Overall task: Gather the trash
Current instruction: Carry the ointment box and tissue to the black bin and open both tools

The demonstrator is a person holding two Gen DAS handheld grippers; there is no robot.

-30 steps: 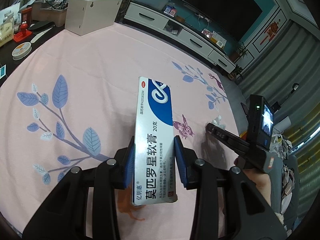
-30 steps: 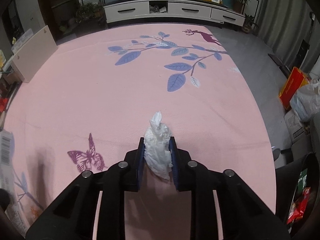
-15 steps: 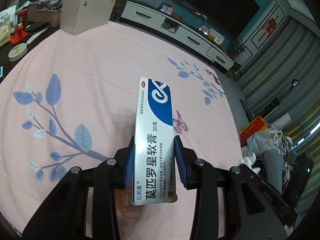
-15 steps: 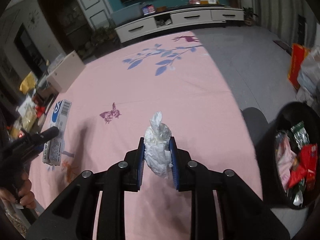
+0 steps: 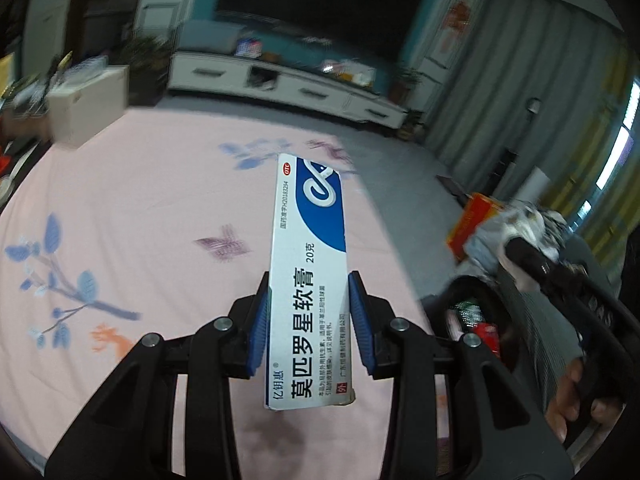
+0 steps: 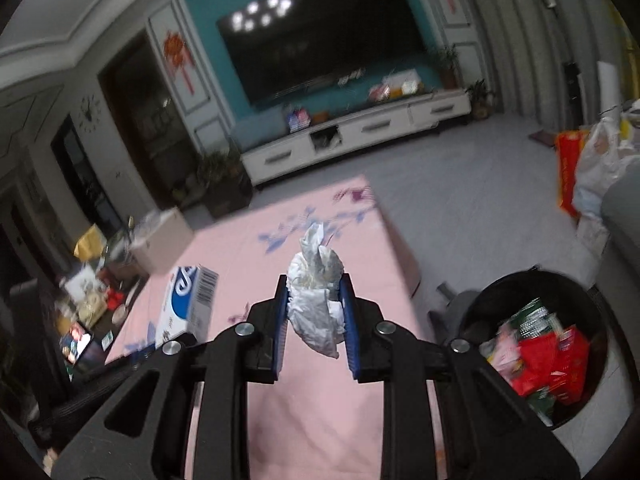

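Because both pieces are bound for the round black bin just right of it, the right gripper pinches a crumpled white tissue wad. The left gripper clamps a long white-and-blue ointment carton by its sides, clear of the pink floral cloth below.

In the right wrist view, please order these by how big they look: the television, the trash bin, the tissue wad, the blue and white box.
1. Television
2. Trash bin
3. Tissue wad and box: they look alike, and the wad is nearer the camera, so unranked.
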